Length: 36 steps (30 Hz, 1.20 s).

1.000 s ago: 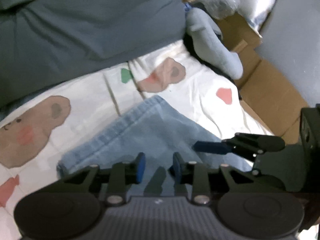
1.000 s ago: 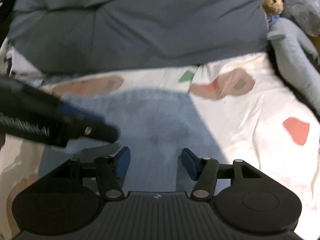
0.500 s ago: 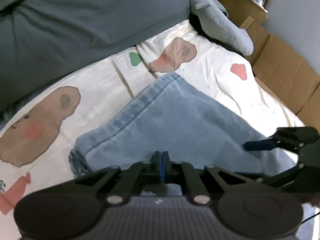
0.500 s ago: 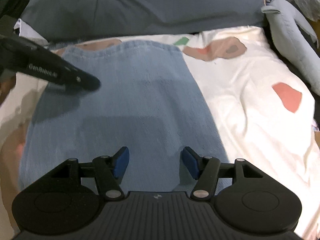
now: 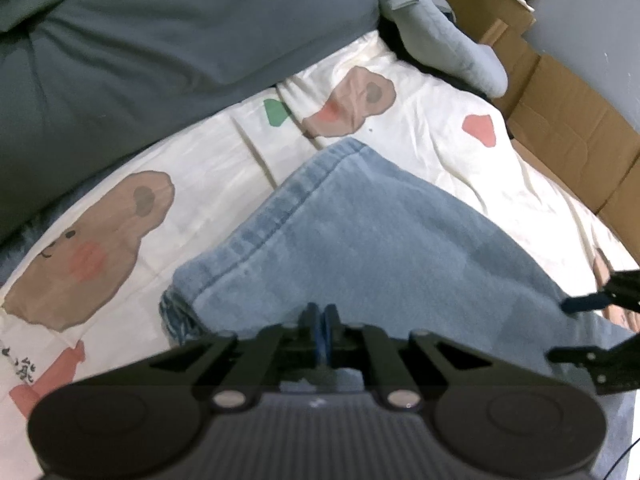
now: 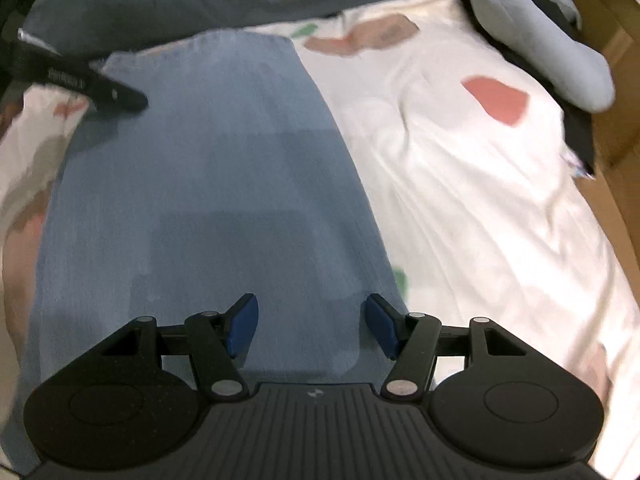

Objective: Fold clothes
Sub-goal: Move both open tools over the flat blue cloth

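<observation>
My left gripper (image 5: 320, 320) has its blue pads together, pinching a fold of the jeans (image 5: 360, 248) low on the leg near its hemmed end. The jeans lie flat on the bed sheet (image 5: 208, 168), which is white with bear prints, and their hem points toward the grey duvet (image 5: 160, 40) at the far side. My right gripper (image 6: 310, 326) hangs over the same denim further along the leg, its pads apart with only flat cloth showing between them, and I hold nothing there. From that side, my left gripper's black finger shows at the far left edge of the jeans. A pale blue plush toy (image 6: 540, 28) lies at the sheet's far right, beside cardboard (image 5: 560, 112).
</observation>
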Motion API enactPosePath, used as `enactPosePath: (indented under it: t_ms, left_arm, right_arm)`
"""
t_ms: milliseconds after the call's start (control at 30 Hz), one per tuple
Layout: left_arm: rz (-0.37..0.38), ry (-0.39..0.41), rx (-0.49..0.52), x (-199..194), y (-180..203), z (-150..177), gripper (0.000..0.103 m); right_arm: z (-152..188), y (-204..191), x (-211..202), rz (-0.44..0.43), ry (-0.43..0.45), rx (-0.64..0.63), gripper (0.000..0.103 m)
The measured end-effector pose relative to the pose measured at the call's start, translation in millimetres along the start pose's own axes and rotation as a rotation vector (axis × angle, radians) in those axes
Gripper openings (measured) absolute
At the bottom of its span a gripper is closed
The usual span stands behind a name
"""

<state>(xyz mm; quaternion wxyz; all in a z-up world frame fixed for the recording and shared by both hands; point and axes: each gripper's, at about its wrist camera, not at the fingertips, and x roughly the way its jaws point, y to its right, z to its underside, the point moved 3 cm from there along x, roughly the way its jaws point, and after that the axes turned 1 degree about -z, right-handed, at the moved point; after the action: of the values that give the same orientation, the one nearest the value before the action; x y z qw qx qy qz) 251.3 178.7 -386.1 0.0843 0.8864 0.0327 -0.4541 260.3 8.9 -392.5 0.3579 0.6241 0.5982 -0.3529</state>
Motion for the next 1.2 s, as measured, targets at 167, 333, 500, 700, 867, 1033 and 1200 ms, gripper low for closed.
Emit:
enactPosePath:
  t_ms: [167, 333, 500, 700, 867, 1033, 1200]
  left_arm:
    - [-0.01, -0.003, 0.016, -8.2, 12.3, 3.4, 0.028]
    - [-0.002, -0.007, 0.021, -14.3, 23.2, 6.9, 0.035]
    - [0.017, 0.0, 0.014, -27.1, 35.0, 11.0, 0.036]
    - [0.055, -0.012, 0.043, -38.6, 55.9, 21.9, 0.038]
    - [0.087, -0.039, 0.079, -43.7, 74.6, 36.2, 0.038]
    - [0.125, -0.043, 0.102, -46.2, 92.4, 49.8, 0.038]
    - [0.177, -0.058, 0.125, -35.9, 113.5, 58.0, 0.038]
  right_arm:
    - [34.2, 13.0, -20.6, 0.03, -0.03, 0.033, 0.065]
    - [67.7, 24.9, -38.1, 0.044, -0.047, 0.049, 0.062]
    - [95.6, 31.7, -53.5, 0.048, -0.036, 0.046, 0.06]
    - [119.1, 35.7, -64.1, 0.053, 0.002, 0.069, 0.059]
    - [131.5, 35.0, -68.3, 0.077, 0.064, 0.119, 0.059]
    - [141.0, 28.3, -83.8, 0.099, 0.14, 0.13, 0.057]
    - [153.2, 30.2, -93.0, 0.125, 0.194, 0.175, 0.056]
